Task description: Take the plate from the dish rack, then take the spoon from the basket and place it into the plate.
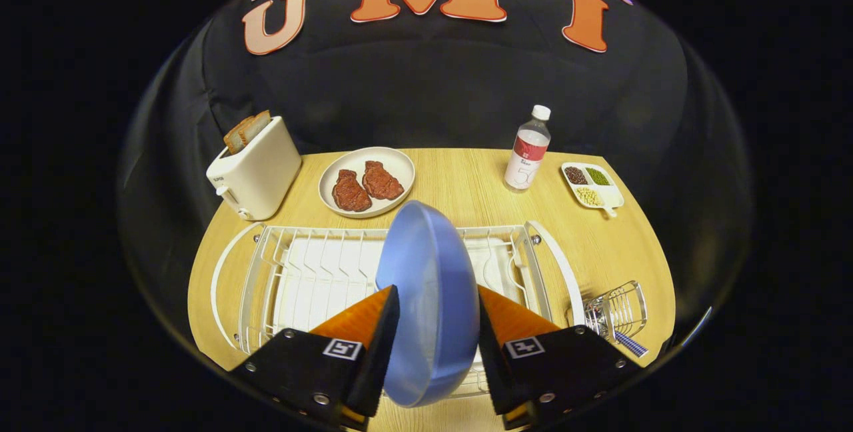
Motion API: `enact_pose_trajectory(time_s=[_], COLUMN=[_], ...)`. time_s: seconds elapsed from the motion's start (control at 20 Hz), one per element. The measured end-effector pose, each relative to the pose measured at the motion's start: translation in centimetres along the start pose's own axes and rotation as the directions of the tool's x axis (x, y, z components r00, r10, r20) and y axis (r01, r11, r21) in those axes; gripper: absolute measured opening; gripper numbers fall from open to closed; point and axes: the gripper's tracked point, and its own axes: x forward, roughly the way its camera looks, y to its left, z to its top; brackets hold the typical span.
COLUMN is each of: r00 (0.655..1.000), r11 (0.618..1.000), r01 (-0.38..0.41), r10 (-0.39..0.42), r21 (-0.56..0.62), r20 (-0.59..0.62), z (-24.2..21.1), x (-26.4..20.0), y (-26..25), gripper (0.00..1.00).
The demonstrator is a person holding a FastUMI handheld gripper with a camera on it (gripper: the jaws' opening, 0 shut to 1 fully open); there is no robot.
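1. Blue and smooth, the plate (426, 299) stands on edge between the two fingers (363, 325), its rim reaching far past their tips.
2. The gripper (436, 302) has its jaws clenched on the plate, one finger pressing each face.
3. The white wire dish rack (320, 265) lies on the worktop (466, 179) under and behind the plate, which is above the rack's right half; whether its near edge touches the rack cannot be told.
4. A small wire basket (616, 312) sits near, right of the rack, with a blue-striped handle (630, 343) poking out of it; the spoon itself is too small to make out.
5. Far left stands a white toaster (256, 169) holding bread slices (245, 131).
6. Just right of it, a pale plate (368, 182) carries two pieces of meat (366, 185).
7. Far right, a water bottle (528, 152) stands beside a divided dish (592, 185) of beans.
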Motion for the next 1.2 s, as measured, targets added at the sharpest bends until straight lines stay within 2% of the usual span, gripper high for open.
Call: enact_pose_trajectory(time_s=[0.05,0.15,0.25,0.5,1.0,1.2], r00=[1.0,0.999,0.998,0.996,0.984,0.97], r11=[1.0,0.999,0.997,0.991,0.984,0.974], r01=[0.006,0.031,0.049,0.092,0.173,0.223], r10=[-0.006,-0.03,-0.048,-0.092,-0.174,-0.225], r21=[0.012,0.028,0.052,0.096,0.046,0.031], r20=[-0.002,-0.015,-0.027,-0.014,0.036,0.089], z=[0.1,0.0,-0.1,0.6,1.7,2.9], x=[0.0,0.2,0.1,-0.5,-2.0,-3.5], y=[0.0,-0.4,-0.8,-1.1,-1.4,-2.4], gripper=[0.51,0.33,0.28,0.24,0.23,0.23])
